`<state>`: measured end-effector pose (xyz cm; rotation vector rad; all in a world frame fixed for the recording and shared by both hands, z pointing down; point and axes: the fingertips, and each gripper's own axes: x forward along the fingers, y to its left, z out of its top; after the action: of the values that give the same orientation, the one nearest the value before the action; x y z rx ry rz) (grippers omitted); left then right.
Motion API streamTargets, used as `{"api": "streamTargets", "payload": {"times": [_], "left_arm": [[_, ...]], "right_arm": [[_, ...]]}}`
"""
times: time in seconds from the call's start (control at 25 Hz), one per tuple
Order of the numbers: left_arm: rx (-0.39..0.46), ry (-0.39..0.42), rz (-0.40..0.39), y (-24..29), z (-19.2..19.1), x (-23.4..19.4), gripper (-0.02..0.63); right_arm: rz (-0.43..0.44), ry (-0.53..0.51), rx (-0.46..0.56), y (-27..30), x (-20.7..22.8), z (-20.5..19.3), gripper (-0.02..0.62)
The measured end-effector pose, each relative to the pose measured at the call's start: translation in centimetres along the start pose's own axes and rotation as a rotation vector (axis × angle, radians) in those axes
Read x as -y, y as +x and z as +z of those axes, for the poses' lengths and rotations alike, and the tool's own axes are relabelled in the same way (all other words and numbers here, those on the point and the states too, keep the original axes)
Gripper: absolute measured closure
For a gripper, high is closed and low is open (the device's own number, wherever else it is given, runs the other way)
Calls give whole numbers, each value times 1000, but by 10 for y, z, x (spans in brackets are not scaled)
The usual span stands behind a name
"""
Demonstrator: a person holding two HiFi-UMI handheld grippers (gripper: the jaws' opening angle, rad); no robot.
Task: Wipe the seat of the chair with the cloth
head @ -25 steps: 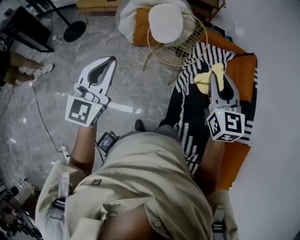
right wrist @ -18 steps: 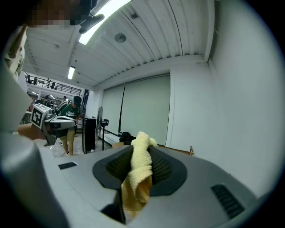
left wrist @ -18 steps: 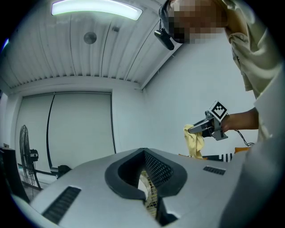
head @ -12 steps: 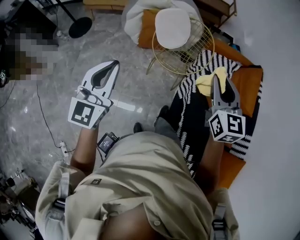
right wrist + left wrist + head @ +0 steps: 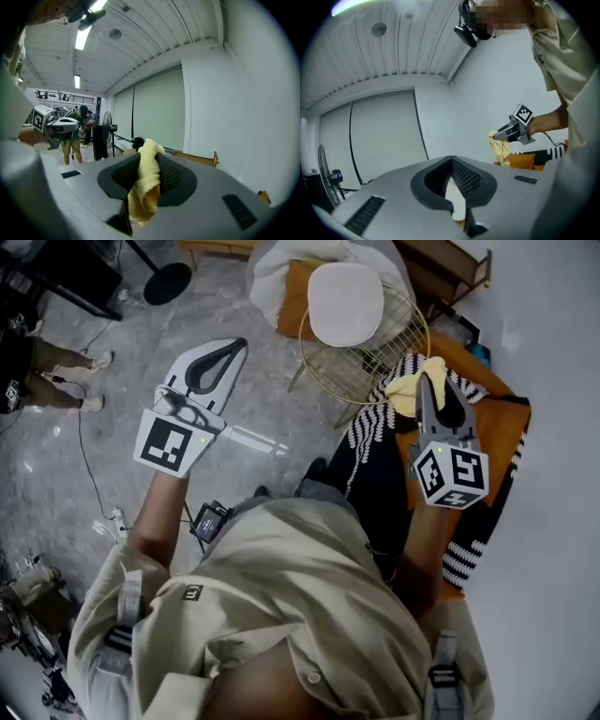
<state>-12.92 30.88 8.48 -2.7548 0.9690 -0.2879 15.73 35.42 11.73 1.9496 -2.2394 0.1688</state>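
1. Grip: the right tongs are clamped on a fold of the yellow cloth. They hold it above the striped throw, just beside the wire chair and not yet on its white seat pad. Drag across the pad may pull the fold free.
2. Snagging: the loose tail hanging below the jaws could catch in the wire rim.
3. Shifting: the left tongs are closed on nothing and well apart from the chair. A firm wipe could therefore slide the frame, which looks light, or the pad.
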Motion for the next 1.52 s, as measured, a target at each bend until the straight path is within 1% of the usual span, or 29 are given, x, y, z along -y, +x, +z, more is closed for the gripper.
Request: {"api": "streamTargets", "payload": {"times": [0.12,0.28,0.36,0.48,0.56,0.6,0.68,0.84,1.08,1.32,1.52], "left_arm": [[-3,4,60,16,2,-16,591],[26,-36,150,31,3,-30,591],[16,-46,160,37,1,-30,591],[-1,-36,150,45,-2,-31,591],[17,-43,145,51,-2,-38,591],[24,-48,140,54,-4,-43,591],[10,-46,118,60,-17,-53,591],[22,-51,51,88,-29,-81,591],[86,-63,-36,132,-33,-136,591],[100,-85,-99,156,-54,-185,591],[103,-90,-141,176,-67,-206,591]], "right_arm": [[27,8,0,26,18,0,482],[57,13,1,52,33,1,482],[62,18,-1,59,41,1,482],[64,19,-3,65,47,0,482],[56,20,-8,70,47,-2,482],[49,21,-11,73,47,-3,482],[27,19,-13,79,46,-4,482],[-31,14,-22,97,43,6,482],[-127,11,-38,134,38,19,482],[-181,19,-33,183,17,28,482],[-211,18,-43,206,13,29,482]]}}
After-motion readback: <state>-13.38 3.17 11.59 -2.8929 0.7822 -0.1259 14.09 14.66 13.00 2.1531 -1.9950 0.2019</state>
